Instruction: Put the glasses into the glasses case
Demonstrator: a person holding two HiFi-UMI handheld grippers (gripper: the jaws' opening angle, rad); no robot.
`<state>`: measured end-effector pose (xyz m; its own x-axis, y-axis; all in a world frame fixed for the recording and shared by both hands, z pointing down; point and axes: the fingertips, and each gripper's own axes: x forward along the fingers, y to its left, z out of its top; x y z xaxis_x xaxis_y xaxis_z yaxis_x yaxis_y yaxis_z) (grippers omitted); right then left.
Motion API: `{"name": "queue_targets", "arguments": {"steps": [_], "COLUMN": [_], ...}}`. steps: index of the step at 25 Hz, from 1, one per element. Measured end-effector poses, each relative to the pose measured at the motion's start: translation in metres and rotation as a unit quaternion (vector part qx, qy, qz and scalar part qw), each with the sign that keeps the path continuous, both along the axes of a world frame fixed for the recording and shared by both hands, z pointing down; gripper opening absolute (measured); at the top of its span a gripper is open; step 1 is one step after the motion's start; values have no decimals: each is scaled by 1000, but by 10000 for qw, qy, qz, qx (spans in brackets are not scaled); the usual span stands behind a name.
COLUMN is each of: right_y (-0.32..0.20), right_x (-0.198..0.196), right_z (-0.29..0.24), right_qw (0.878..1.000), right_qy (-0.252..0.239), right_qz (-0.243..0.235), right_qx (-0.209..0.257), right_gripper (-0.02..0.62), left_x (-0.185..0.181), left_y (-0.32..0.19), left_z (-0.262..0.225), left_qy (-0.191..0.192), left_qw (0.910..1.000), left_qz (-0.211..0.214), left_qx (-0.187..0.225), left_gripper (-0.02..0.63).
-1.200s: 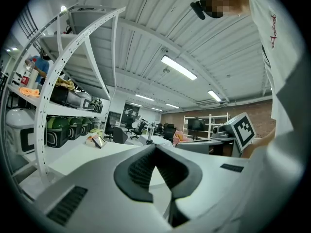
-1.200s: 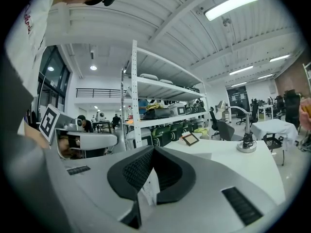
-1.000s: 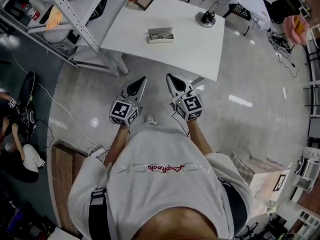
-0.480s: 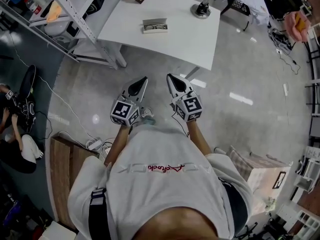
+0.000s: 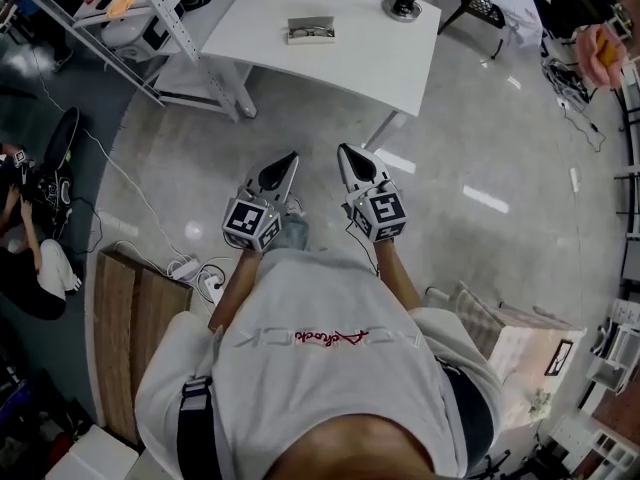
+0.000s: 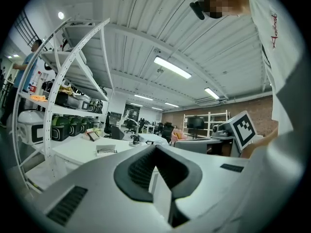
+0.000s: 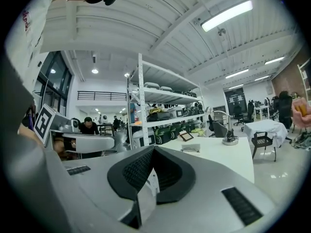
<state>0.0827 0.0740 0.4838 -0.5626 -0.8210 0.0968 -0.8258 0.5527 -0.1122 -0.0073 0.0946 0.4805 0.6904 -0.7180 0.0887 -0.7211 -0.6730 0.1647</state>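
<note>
Pale rectangular open glasses case [image 5: 310, 30] sat approx mid-worktop on the white rectangular table [image 5: 380, 63], nearer its left edge. Thin dark-framed glasses [image 5: 316, 33] looked to lie in it, tho too small to tell if fully seated. Person stood well back from the near edge. Grey two-jaw L gripper [image 5: 288, 158] & R gripper [image 5: 343, 151] each had jaws together w/ nothing between, pointing about level. Scene fitted glasses already in, or just resting on top. Either way, doing it well meant keeping the grippers level & apart, and minding the white floor cables [image 5: 197, 271].

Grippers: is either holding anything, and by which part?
Nothing is held. The left gripper and right gripper are shut and empty; the grey glasses case sits on the white table.
</note>
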Motion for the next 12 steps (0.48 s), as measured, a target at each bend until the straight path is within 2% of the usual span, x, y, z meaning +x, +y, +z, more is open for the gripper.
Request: {"name": "queue_targets", "arguments": {"steps": [12], "right_y": [67], "right_x": [11], "right_z": [0], "right_qw": [9999], "right_qy": [19], "right_qz": [82], "right_qx": [94], "right_gripper": [15], "left_x": [13], "left_y": [66], "left_z": [-3], "left_qy": [-19], "left_qw": [9999], "left_qz": [22], "left_qx": [104], "left_gripper": [8]}}
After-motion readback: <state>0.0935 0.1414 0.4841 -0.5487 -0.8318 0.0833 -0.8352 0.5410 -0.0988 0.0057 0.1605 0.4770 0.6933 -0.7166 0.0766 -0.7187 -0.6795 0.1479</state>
